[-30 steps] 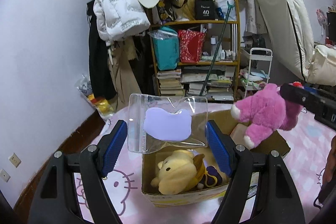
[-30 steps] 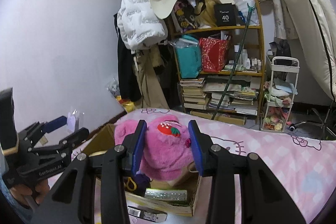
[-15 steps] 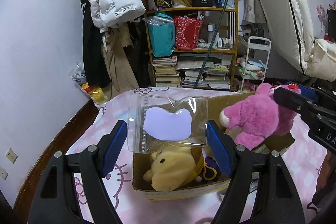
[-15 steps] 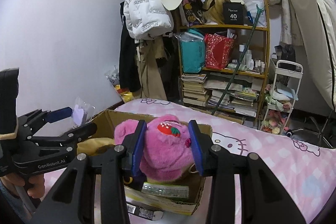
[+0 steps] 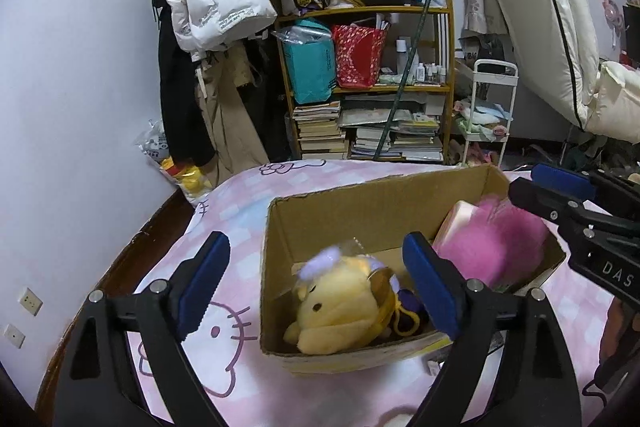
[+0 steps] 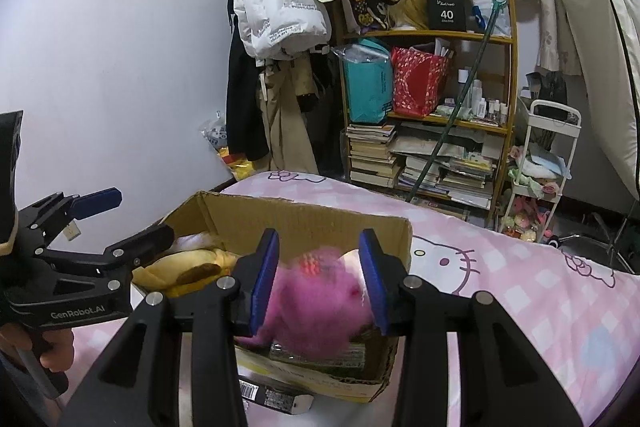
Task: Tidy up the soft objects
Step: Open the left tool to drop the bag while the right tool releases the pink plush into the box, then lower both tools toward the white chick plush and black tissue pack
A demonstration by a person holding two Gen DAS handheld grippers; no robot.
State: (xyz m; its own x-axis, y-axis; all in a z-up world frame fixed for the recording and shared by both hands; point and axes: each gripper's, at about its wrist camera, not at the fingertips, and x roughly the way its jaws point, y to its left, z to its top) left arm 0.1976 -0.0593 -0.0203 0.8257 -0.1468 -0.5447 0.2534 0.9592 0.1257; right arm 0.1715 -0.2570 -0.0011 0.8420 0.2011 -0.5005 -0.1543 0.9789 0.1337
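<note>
An open cardboard box (image 5: 360,203) stands on the pink Hello Kitty bedspread (image 5: 224,339). Inside lie a yellow plush bear (image 5: 340,311) and a pink plush toy (image 5: 492,247). A clear bag with a lilac patch (image 5: 340,259) is blurred, on top of the yellow plush. My left gripper (image 5: 316,287) is open and empty above the box's front. My right gripper (image 6: 320,283) is open, and the blurred pink plush (image 6: 316,303) sits below and between its fingers, in the box (image 6: 312,223). The left gripper (image 6: 120,215) also shows in the right wrist view.
A wooden shelf (image 5: 368,83) of books and bags stands behind the bed. Coats (image 5: 208,11) hang to its left. A white trolley (image 5: 488,107) and an upright mattress (image 5: 540,7) are to the right. A dark flat packet (image 6: 276,395) lies by the box's front.
Both grippers have opened. The clear bag has dropped from the left gripper into the box, and the pink plush has dropped from the right gripper into the box.
</note>
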